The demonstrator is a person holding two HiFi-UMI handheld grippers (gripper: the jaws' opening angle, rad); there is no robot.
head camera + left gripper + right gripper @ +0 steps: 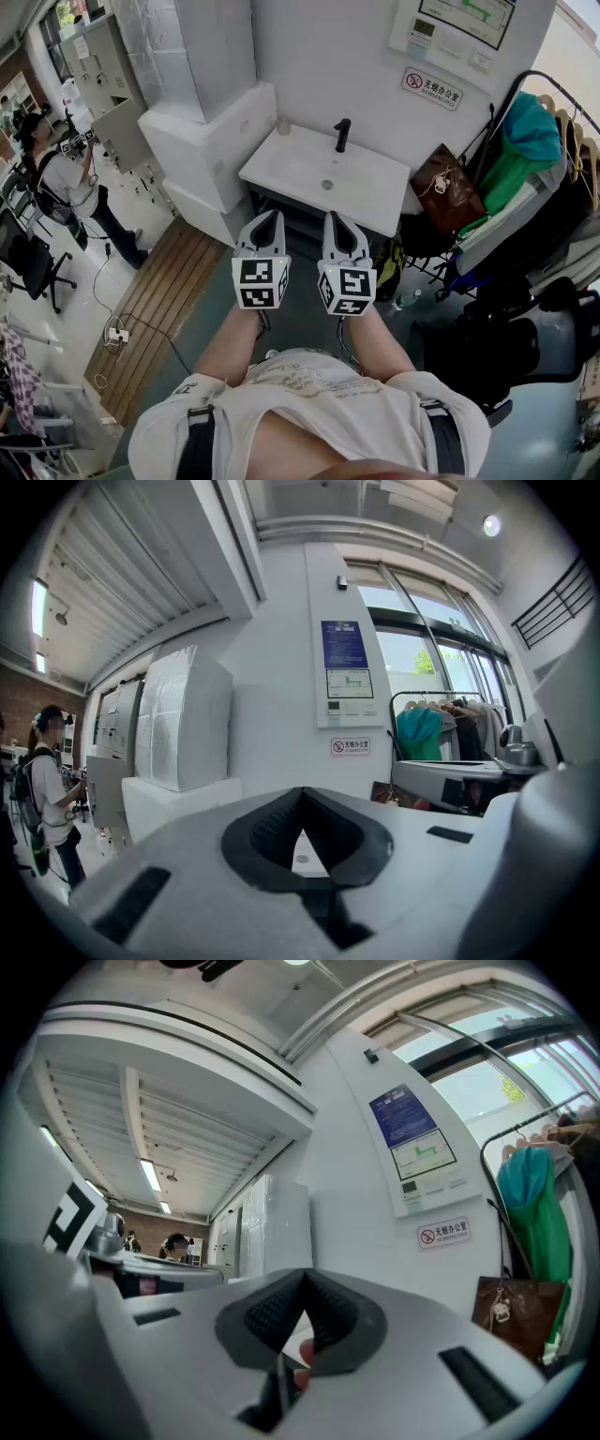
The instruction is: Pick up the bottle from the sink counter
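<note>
Both the left gripper (271, 217) and right gripper (331, 217) were closed and empty short of the sink counter (366, 192), so we feared unopened jaws toppling the bottle (283, 126) at its back corner.

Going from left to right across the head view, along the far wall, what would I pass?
Person in a white shirt → white wrapped cabinet → white sink counter → brown leather bag → green hanging clothes.

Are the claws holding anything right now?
No, nothing. The left claw and the right claw are both shut and empty, short of the sink.
</note>
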